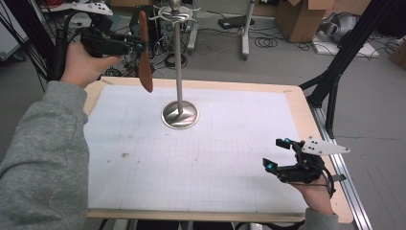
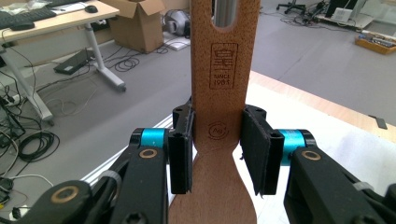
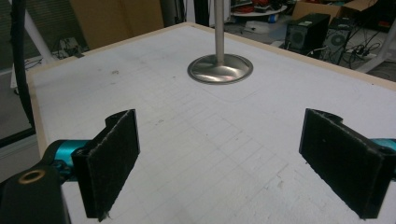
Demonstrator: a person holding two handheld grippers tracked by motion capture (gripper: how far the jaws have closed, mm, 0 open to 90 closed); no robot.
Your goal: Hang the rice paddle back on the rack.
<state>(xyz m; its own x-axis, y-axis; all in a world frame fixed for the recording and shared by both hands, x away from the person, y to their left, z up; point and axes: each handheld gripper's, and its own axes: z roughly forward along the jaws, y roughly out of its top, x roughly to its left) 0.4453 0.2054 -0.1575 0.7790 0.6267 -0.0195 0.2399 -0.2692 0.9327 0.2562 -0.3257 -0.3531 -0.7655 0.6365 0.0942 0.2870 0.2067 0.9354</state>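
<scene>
Above table, one spatula (image 2: 219, 93), two tools

Spatula (image 2: 219, 93) matt smooth wood; stand (image 1: 180, 114) glossy metal; table sheet (image 1: 191, 163) matt, probably paper; jaws' pads fuzzy black.

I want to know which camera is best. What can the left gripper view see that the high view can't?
Left gripper view alone: the burnt-in stamp reading "SINCE" and the two black pads clamping the wooden utensil.

High view alone: the metal stand down to its round base, the right gripper open above the table, and grey sleeves.

Both: the left gripper holding the utensil beside the stand's pole.
</scene>
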